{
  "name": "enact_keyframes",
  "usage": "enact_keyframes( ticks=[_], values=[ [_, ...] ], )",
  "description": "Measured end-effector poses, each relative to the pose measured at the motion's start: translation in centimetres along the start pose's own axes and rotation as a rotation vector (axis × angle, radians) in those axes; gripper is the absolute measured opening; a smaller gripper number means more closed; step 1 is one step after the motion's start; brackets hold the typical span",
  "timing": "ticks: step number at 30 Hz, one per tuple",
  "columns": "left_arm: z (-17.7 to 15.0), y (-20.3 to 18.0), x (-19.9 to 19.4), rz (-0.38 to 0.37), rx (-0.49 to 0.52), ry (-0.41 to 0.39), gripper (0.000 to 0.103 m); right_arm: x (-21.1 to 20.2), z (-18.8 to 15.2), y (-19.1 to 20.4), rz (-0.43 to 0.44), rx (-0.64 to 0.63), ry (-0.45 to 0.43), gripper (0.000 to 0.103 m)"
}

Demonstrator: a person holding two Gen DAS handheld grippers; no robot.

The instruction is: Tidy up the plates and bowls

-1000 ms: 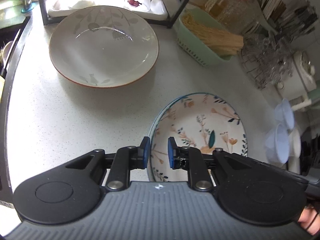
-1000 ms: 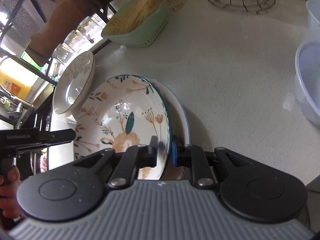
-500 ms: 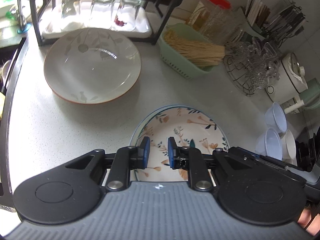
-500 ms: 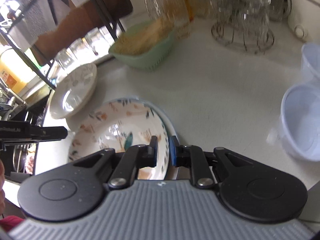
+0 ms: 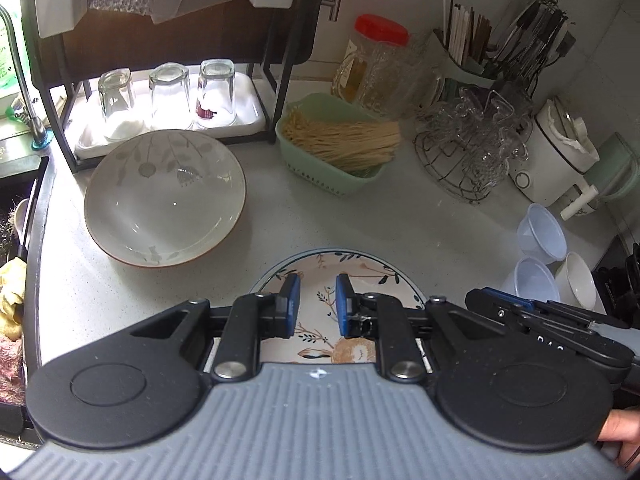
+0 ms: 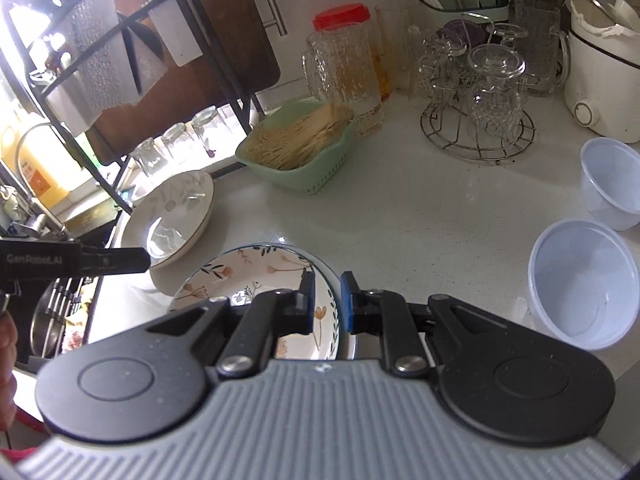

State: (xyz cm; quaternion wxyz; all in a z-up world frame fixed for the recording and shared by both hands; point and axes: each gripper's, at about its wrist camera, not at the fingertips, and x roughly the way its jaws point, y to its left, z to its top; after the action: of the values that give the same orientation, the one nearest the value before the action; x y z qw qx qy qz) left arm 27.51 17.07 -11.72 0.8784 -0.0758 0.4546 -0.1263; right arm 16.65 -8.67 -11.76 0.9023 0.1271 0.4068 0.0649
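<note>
A floral plate (image 6: 256, 276) has its right rim between the pads of my right gripper (image 6: 326, 304), which is shut on it. The white rim of a second plate (image 6: 352, 344) shows just beneath. In the left wrist view the floral plate (image 5: 360, 264) lies below my left gripper (image 5: 317, 304), whose pads stand close together with nothing between them. The right gripper (image 5: 492, 294) shows at that plate's right side. A large white bowl with a leaf pattern (image 5: 164, 196) sits on the counter at the left, also in the right wrist view (image 6: 176, 216).
Behind stand a green basket of noodles (image 5: 340, 148), a wire rack of glasses (image 5: 468, 152) and a black rack with upturned glasses (image 5: 168, 96). Clear plastic bowls (image 6: 580, 280) and a white cup (image 5: 578, 280) are at the right. The sink (image 5: 16, 208) is at the left.
Both grippers have risen and drawn back, so more of the counter's back shows. The floral plate has come up with the right gripper and looks less tilted. The left gripper stays empty.
</note>
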Motion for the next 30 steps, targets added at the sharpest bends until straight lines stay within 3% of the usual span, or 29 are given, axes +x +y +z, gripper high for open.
enact_keyframes(
  ticks=[18, 30],
  values=[
    [-2.7, -4.8, -4.2, 0.021, -0.010, -0.085, 0.020, -7.1, 0.4, -0.3, 0.054, -0.041, -0.129, 0.018],
    [-5.4, -8.3, -7.6, 0.086, -0.050, -0.165, 0.020, -10.8, -0.6, -1.6, 0.103, -0.119, -0.167, 0.017]
  ],
)
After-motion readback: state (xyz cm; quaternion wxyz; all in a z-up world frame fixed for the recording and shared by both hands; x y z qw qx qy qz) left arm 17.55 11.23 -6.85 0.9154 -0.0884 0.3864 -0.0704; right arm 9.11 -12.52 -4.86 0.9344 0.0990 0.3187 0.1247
